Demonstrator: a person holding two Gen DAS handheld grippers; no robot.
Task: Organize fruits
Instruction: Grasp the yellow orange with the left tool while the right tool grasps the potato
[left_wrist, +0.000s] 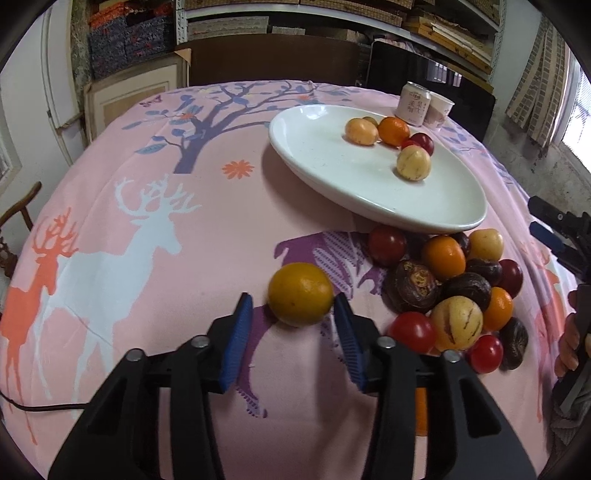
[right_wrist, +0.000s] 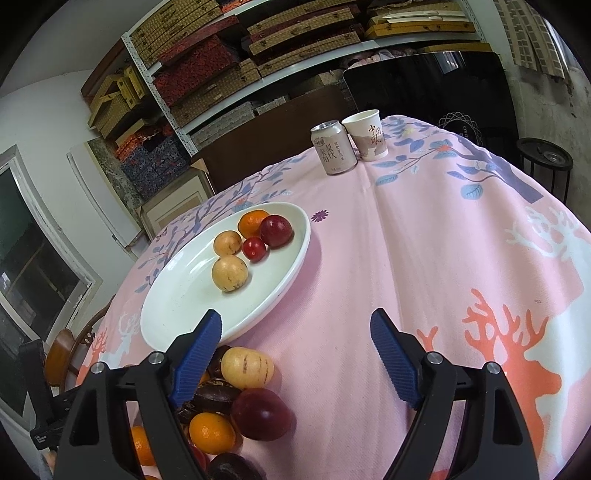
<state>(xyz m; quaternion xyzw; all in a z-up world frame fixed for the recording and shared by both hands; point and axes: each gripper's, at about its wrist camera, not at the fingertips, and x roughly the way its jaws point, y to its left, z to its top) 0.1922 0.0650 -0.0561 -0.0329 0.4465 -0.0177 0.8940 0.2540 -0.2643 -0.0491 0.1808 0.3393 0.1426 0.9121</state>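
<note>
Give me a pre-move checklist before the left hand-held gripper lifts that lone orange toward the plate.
1. Orange sits between the fingers of the left hand-held gripper: ok.
2. Pads pressing the orange on both sides: cannot tell; a gap shows beside the left pad.
3. Orange stands apart from the fruit pile: ok.
4. White plate has bare room for it: ok.
5. Right hand-held gripper is open, holding nothing: ok.
6. Can and paper cup stand beyond the plate: ok.

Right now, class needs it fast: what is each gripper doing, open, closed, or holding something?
Left gripper: open around the orange, pads not clearly pressing it.
Right gripper: open wide, holding nothing.
</note>
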